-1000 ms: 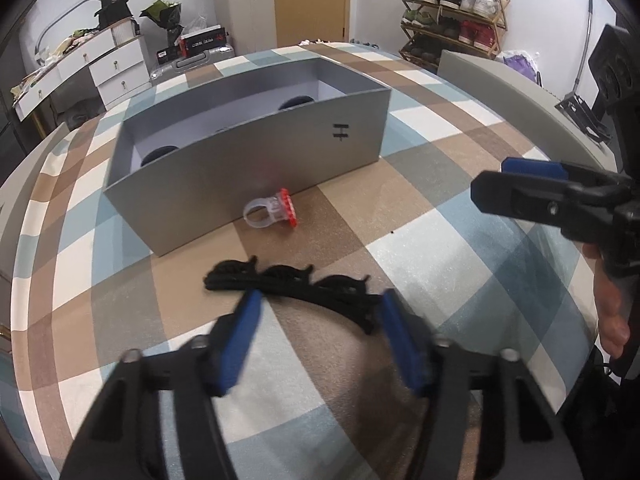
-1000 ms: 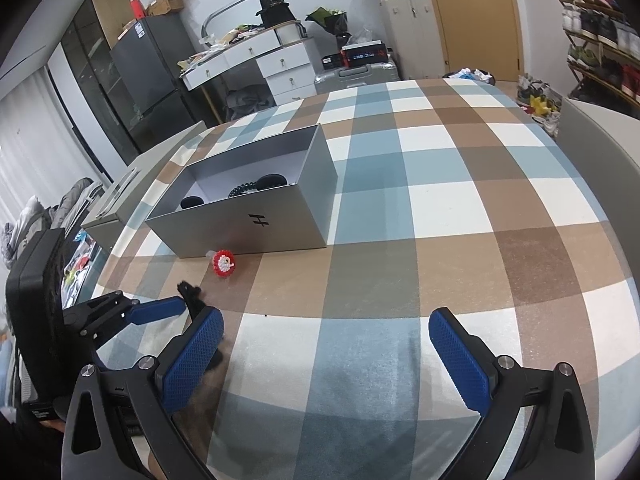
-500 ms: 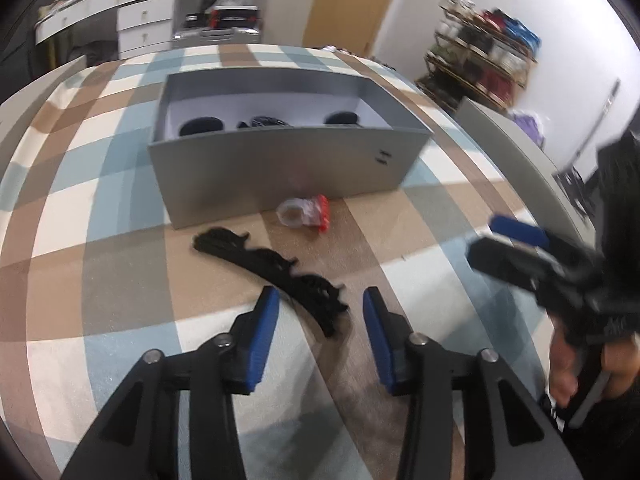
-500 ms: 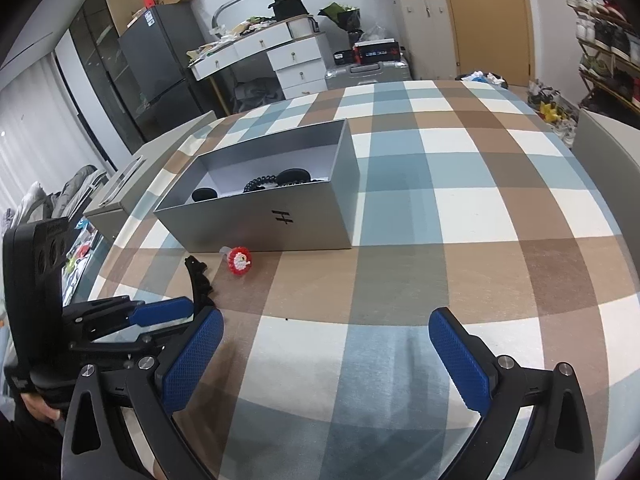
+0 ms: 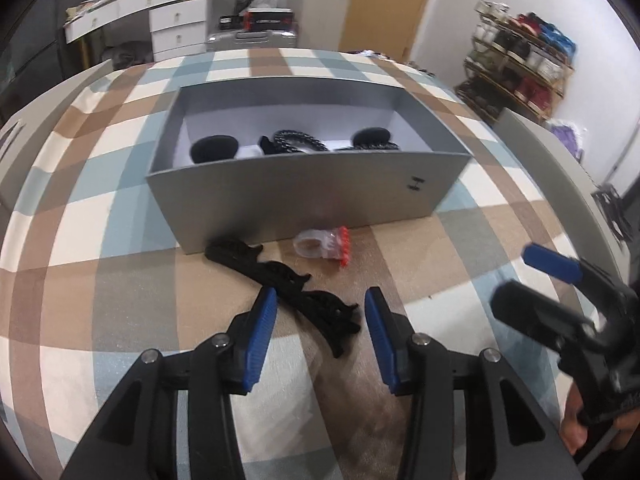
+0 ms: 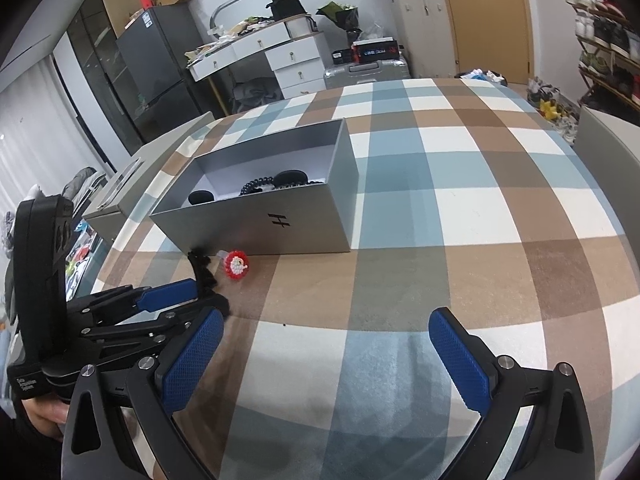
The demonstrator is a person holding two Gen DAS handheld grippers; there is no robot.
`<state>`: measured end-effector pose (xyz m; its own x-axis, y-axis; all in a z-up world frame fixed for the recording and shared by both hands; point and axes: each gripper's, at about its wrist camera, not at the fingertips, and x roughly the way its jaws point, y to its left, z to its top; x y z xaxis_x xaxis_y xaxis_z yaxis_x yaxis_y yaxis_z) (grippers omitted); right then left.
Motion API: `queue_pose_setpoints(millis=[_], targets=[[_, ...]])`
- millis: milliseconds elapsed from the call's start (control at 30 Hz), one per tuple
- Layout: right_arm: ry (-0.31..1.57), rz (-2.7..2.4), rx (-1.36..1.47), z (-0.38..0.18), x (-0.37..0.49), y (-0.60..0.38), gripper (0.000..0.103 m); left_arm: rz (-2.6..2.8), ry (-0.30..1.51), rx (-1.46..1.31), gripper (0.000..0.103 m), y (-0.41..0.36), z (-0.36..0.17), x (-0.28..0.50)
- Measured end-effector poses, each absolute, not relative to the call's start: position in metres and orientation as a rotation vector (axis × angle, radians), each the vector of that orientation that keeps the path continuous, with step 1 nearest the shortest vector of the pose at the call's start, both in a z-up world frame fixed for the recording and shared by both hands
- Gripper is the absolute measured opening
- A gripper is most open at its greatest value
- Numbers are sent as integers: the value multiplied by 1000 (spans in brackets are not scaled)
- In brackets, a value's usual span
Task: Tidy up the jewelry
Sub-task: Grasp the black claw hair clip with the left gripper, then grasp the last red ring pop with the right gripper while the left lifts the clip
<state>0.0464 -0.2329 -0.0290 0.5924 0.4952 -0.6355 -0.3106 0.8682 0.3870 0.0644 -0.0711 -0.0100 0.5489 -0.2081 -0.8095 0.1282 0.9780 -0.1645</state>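
Here the left claw [image 5: 320, 312] hangs half-open over the near end of the black hair clip [image 5: 280, 276], its blue pads [image 5: 262, 332] straddling the toothed bar without pressing it, the jaws having just been closing around it. The clip lies slantwise on the checked worktop [image 5: 120, 320], running from the claw toward eleven o'clock until its far tip sits just beside the front wall of the grey box [image 5: 304, 196]; a clear ring with a red beaded top [image 5: 324, 246] rests near that wall, at about twelve o'clock from the claw. Inside the box lie dark pieces, seemingly scrunchies and a beaded bracelet, though blur makes that hard to confirm. The right claw [image 6: 324, 354] waits wide open and empty above bare cloth, well apart from everything. To take the clip well, the left claw should probably turn so its pads meet the bar across the narrow width, sink until the tips almost brush the cloth, and close near the bar's middle so it does not swing. Pinching the very end risks the clip pivoting and knocking the ring. Then it must lift clear of the box wall before going in.
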Motion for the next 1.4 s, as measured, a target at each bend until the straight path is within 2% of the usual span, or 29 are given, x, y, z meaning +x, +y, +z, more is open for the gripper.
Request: queue_pose_setpoints(millis=[133,300,500,600,667,1000,1133,1167,1400], targets=[[812,476,248,-29,46,-233,103,-160,954,-68,39,-73,-11,64],[820,477,255,-31,48,-232,103,-186,936,-74,22,-64,-12,52],[839,540,223,-34,53,-212,101,-168,911,-95,20,-41,-11,36],[827,591,186,-30,55,-194,89,-156,888,-105,20,-34,-8,30],[829,632,161,-29,57,-181,74,-147,868,-110,20,-30,-5,28],[843,640,42,-32,83,-130,44,-124,821,-174,19,-12,5,24],[825,600,-29,-33,84,-121,22,-116,805,-181,19,-8,8,22],[819,586,-47,-33,84,-120,19,-115,803,-181,19,-7,8,22],[804,611,-37,-32,76,-127,19,-117,791,-186,19,-6,8,20]])
